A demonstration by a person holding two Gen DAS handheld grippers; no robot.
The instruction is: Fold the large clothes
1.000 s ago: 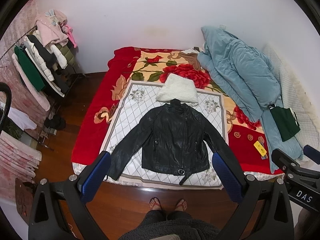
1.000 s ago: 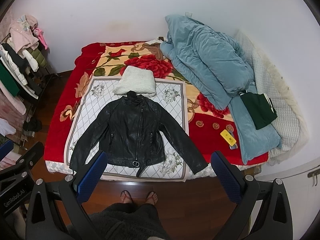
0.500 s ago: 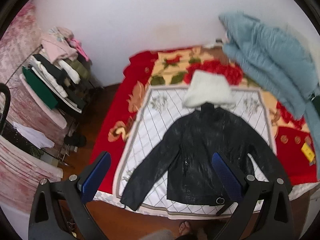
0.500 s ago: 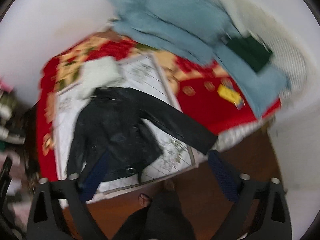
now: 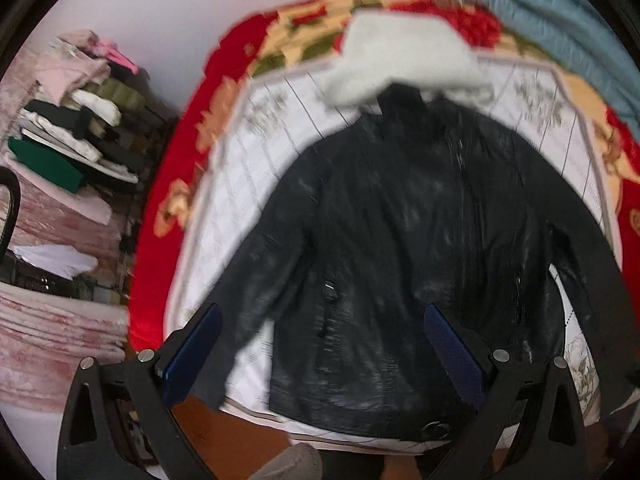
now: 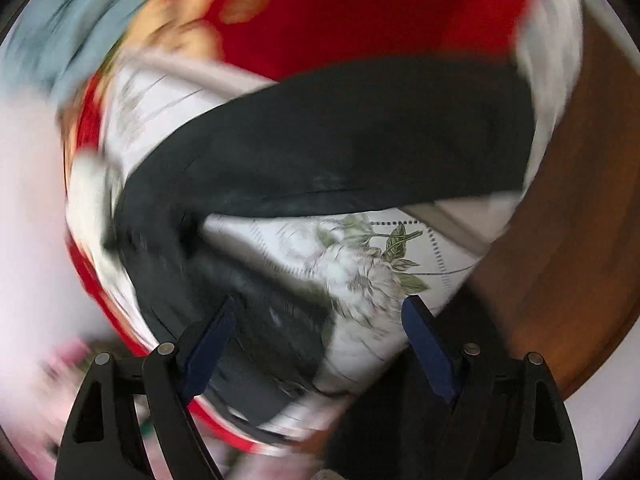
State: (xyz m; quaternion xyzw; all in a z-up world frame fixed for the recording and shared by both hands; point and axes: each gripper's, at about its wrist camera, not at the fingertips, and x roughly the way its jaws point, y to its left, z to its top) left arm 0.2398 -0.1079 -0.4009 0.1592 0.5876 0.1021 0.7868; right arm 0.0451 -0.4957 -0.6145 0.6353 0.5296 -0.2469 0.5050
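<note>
A black leather jacket (image 5: 400, 240) lies flat, front up, on a white quilted cloth (image 5: 248, 184) on the bed, sleeves spread. My left gripper (image 5: 320, 344) is open and empty, above the jacket's lower left part near its left sleeve. In the blurred right wrist view, the jacket's right sleeve (image 6: 360, 140) runs across the frame. My right gripper (image 6: 316, 336) is open and empty, tilted, close over the jacket's hem corner (image 6: 272, 320) and the cloth's flower print (image 6: 368, 264).
A folded white garment (image 5: 400, 56) lies at the jacket's collar. A blue duvet (image 5: 560, 20) is piled at the back right. A rack of folded clothes (image 5: 72, 128) stands left of the bed. The red floral blanket (image 5: 192, 140) covers the bed. Wood floor (image 6: 568, 220) borders the bed edge.
Both grippers have moved in close to the bed. The left one went down and forward over the jacket. The right one swung and rotated toward the right sleeve and hem.
</note>
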